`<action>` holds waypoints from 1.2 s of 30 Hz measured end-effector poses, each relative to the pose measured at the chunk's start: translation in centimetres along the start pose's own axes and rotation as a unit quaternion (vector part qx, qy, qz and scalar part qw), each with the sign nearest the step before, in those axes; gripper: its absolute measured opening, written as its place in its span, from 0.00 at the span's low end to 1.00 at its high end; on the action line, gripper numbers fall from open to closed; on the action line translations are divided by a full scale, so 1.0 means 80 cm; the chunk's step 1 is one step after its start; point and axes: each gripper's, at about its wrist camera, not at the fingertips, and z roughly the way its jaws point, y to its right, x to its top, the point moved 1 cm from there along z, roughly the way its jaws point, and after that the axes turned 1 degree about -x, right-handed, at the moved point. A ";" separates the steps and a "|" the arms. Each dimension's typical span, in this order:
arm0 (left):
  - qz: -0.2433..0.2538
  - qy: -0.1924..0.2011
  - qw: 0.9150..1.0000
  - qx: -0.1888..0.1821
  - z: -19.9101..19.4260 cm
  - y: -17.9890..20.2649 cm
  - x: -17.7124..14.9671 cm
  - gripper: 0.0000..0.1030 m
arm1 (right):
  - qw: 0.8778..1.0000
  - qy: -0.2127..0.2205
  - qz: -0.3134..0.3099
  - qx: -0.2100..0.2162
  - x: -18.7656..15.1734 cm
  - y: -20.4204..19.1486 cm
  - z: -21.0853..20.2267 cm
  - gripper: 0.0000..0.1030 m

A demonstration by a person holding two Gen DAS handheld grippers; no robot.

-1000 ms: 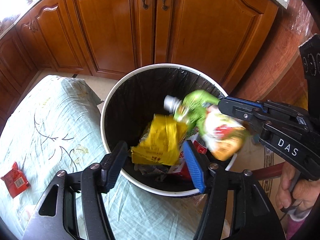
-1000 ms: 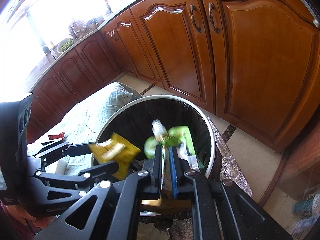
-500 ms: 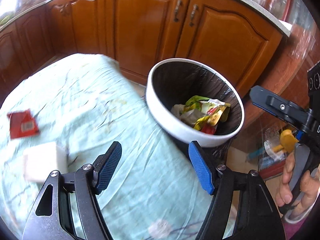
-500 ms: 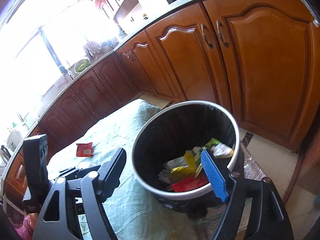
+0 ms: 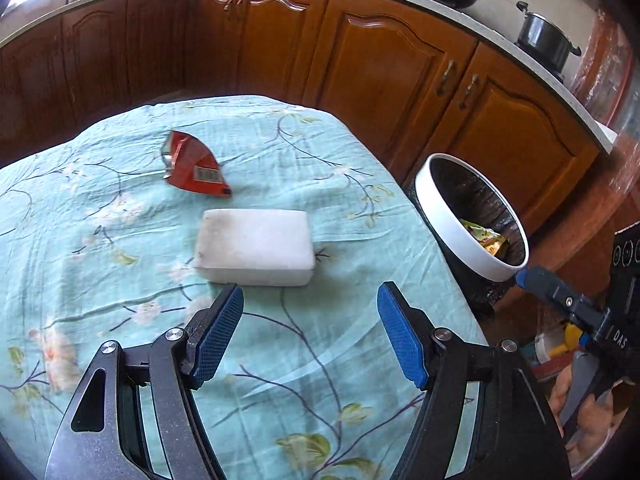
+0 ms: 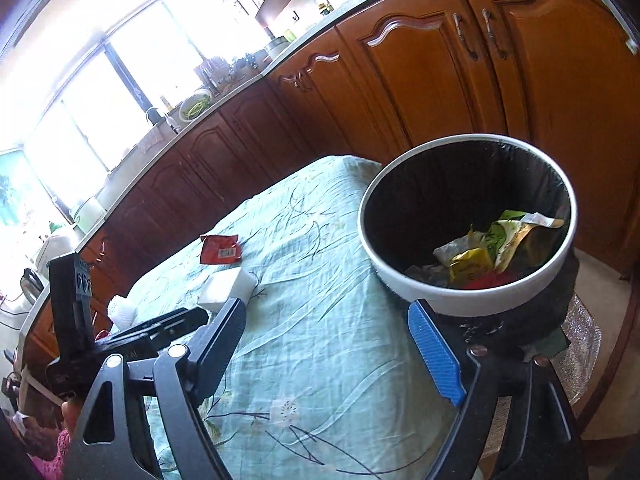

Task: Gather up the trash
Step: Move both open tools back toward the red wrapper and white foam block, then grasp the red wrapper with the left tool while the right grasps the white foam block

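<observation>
On bench: turquoise floral cloth (image 5: 320,184) covers top; red wrapper (image 5: 196,166) lies flat at far side, white block (image 5: 254,248) just nearer, the two apart.
Beside bench: bin (image 6: 472,296) w/ white rim, black liner, at bench's R edge; yellow, green, red wrappers inside.
L gripper (image 5: 310,334): wide, nothing held, over cloth, near block's front edge, not touching.
R gripper (image 6: 332,344): wide, nothing held, betw. bench edge & bin.
Behind: wood cabinets (image 5: 384,60).
</observation>
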 end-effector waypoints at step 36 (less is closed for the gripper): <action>-0.074 -0.015 0.997 0.005 0.056 -0.141 0.088 0.04 | 0.993 -0.102 -0.037 0.055 -0.003 -0.104 0.150 0.77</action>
